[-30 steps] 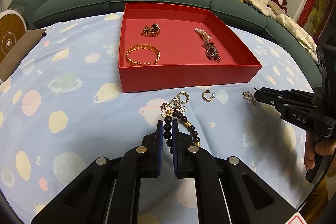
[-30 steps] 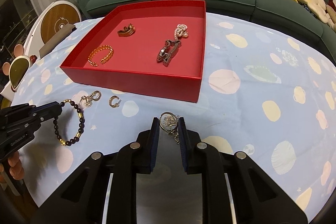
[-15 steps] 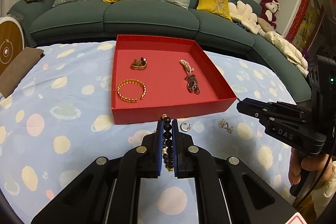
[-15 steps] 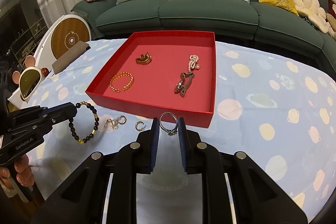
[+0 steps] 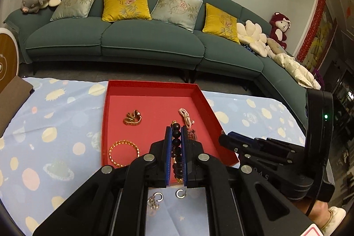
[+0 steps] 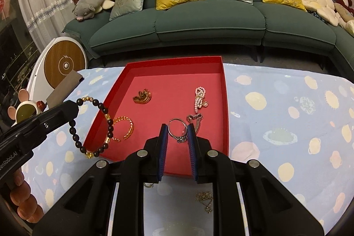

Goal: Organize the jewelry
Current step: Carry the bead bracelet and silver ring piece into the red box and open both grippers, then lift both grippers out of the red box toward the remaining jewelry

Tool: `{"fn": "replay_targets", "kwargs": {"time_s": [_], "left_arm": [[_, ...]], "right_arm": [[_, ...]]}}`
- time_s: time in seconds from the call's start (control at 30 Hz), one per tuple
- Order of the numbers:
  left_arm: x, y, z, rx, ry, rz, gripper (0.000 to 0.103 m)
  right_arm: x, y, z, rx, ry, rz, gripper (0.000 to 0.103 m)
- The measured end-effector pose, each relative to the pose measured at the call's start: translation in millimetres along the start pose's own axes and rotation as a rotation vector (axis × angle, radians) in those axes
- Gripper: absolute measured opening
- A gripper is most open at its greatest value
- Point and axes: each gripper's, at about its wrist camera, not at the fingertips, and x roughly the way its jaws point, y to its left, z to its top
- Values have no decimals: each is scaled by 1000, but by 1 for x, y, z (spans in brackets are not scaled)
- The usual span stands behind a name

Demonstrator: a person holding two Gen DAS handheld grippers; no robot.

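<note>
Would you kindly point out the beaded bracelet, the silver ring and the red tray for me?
beaded bracelet (image 6: 74, 131): right wrist view, on a dark bead of its hanging loop.
silver ring (image 6: 177, 125): right wrist view, on its band.
red tray (image 6: 225, 107): right wrist view, on its right wall.

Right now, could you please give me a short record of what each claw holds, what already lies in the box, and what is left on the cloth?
left claw: shut on the dark bead bracelet, which hangs above the box's near left edge
right claw: shut on the silver ring
red box: gold chain bracelet, gold watch-style band, pearl piece, silver clasp piece
planet-print cloth: two small hoop earrings, a silver charm, a thin gold chain
</note>
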Motion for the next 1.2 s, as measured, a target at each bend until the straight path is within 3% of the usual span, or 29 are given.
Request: {"fn": "replay_targets", "kwargs": {"time_s": [0.37, 0.47, 0.53, 0.6, 0.93, 1.2], "left_arm": [[52, 27, -16, -77, 130, 23, 5], [51, 31, -18, -87, 133, 29, 10], [50, 35, -17, -109, 140, 36, 21], [46, 41, -14, -139, 131, 47, 29], [3, 51, -6, -124, 35, 130, 29], [-18, 56, -22, -98, 47, 162, 29]], "right_arm": [[36, 3, -7, 0, 85, -5, 18], [39, 4, -7, 1, 86, -2, 19], [39, 4, -6, 9, 84, 2, 19], [36, 2, -5, 22, 74, 4, 20], [-12, -12, 0, 42, -40, -19, 20], [-33, -23, -30, -17, -5, -45, 24]]}}
